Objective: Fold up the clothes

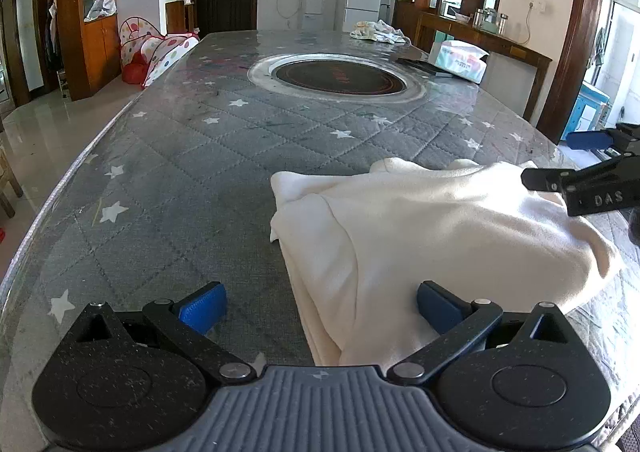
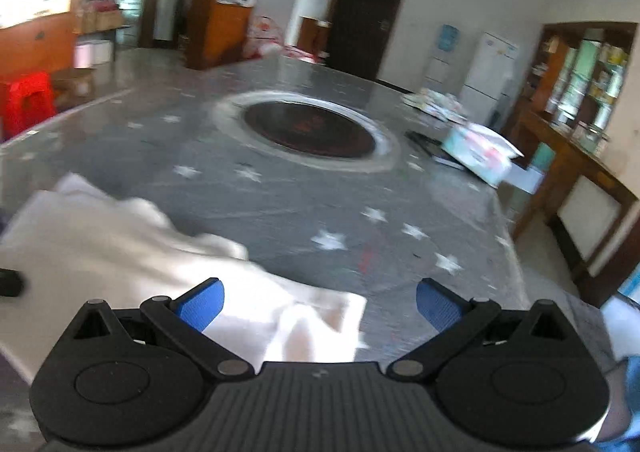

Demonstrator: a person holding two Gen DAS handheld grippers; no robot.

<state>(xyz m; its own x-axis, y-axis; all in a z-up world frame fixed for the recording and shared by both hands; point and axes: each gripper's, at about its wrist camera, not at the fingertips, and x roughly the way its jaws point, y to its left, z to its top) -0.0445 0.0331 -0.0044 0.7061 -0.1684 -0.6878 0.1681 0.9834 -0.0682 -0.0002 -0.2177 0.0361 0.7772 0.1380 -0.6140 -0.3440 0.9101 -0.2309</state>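
A white garment (image 1: 420, 228) lies folded on the grey star-patterned table (image 1: 180, 171), near its front right. My left gripper (image 1: 320, 308) is open, its blue pads (image 1: 204, 306) spread on either side of the garment's near left edge, holding nothing. My right gripper (image 1: 576, 163) shows at the right edge of the left wrist view, above the garment's far right side. In the blurred right wrist view the right gripper (image 2: 320, 304) is open and empty, and the garment (image 2: 120, 252) lies below and to its left.
A round dark hotplate (image 1: 338, 77) is set in the middle of the table. A tissue pack (image 1: 460, 59) and a crumpled cloth (image 1: 378, 31) lie at the far right. The table's right edge (image 2: 516, 252) drops to the floor beside a wooden sideboard (image 2: 580, 163).
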